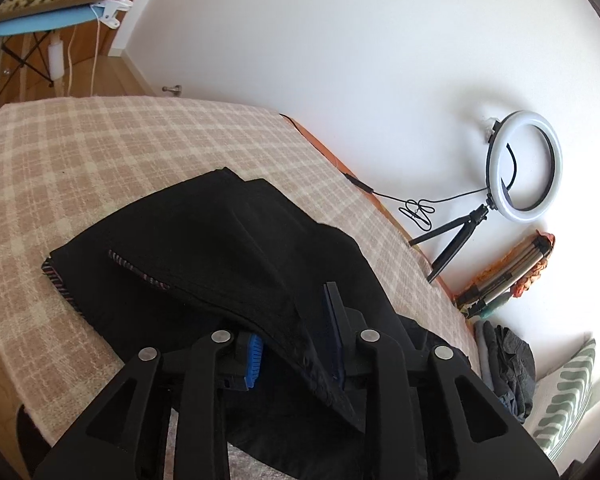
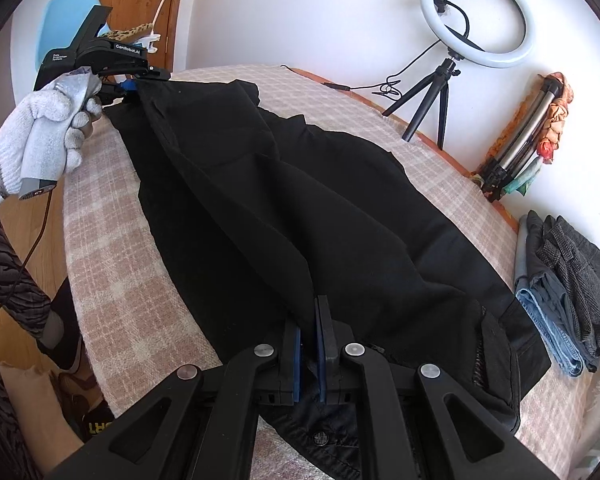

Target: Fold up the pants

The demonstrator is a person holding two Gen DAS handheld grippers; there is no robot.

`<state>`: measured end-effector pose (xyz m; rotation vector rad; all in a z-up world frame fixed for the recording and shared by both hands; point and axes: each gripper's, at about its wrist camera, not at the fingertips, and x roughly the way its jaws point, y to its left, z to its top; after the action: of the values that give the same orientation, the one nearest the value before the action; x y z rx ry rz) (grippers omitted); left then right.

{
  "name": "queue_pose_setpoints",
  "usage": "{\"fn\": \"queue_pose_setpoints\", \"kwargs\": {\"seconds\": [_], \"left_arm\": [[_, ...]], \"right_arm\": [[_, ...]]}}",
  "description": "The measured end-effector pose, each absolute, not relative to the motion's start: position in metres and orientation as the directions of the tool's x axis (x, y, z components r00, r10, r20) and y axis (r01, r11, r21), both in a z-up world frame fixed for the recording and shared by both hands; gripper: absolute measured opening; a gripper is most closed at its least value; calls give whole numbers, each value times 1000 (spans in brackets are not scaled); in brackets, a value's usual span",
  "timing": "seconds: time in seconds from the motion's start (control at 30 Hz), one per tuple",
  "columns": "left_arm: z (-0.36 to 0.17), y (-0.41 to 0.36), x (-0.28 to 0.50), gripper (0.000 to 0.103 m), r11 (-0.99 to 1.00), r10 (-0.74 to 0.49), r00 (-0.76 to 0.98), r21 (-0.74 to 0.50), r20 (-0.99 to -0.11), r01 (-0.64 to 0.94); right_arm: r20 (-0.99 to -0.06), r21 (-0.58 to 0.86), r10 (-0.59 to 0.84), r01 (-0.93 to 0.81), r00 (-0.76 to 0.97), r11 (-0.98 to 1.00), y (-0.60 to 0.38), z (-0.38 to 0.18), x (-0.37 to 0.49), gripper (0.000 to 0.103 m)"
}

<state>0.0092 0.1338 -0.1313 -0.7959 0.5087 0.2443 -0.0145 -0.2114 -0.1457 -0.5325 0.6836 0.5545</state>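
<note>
Pants (image 2: 300,208) — pinched in right tool (image 2: 309,344)

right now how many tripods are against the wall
2: a small black tripod standing under the ring light, and a folded silver tripod leaning to its right. None other visible.

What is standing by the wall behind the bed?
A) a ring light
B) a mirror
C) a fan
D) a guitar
A: a white ring light on a small black tripod stands by the wall behind the checked bed where the black pants lie.
</note>
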Motion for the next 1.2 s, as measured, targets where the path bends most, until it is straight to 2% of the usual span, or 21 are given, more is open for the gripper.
{"fn": "queue_pose_setpoints", "kwargs": {"seconds": [0.03,0.13,0.2,0.23,0.27,0.6,0.77,0.97,1.03,1.07,1.1,1.17,1.2], "left_arm": [[-132,140,9,41,659,34,851,-628,-524,-413],[-136,158,9,40,604,59,850,-659,-524,-448],[-136,169,8,35,599,88,846,-651,-525,-466],[-137,173,7,25,603,92,849,-649,-521,-464],[-137,176,8,0,615,100,843,-633,-529,-470],[-141,192,-25,3,675,178,807,-527,-563,-517],[-151,195,-26,4,681,201,771,-480,-604,-553],[-151,191,-6,4,737,95,768,-474,-634,-483],[-151,190,-7,7,738,121,746,-443,-655,-509],[-151,192,-11,15,725,129,738,-444,-662,-526],[-151,197,-16,28,709,142,730,-446,-669,-547],[-146,209,-25,45,672,192,701,-429,-686,-604],[-142,217,-30,46,653,221,688,-419,-691,-631]], "right_arm": [[-705,-271,293,-627,646,730,-212,-146,-15,4],[-707,-274,289,-627,645,730,-213,-147,-13,4],[-708,-280,284,-626,647,728,-212,-147,-13,4],[-707,-283,281,-624,649,728,-211,-147,-12,4],[-707,-282,283,-625,648,727,-210,-147,-11,4],[-702,-318,302,-662,645,678,-190,-147,-22,4],[-713,-365,259,-661,651,656,-184,-160,-23,4],[-696,-409,191,-601,692,687,-192,-159,-10,4],[-718,-386,189,-609,670,693,-194,-163,-7,4],[-724,-380,192,-614,663,691,-194,-164,-7,4],[-724,-384,189,-615,664,689,-193,-165,-9,4],[-727,-382,191,-619,660,686,-192,-165,-12,5],[-733,-371,197,-624,652,688,-193,-165,-13,8]]}}
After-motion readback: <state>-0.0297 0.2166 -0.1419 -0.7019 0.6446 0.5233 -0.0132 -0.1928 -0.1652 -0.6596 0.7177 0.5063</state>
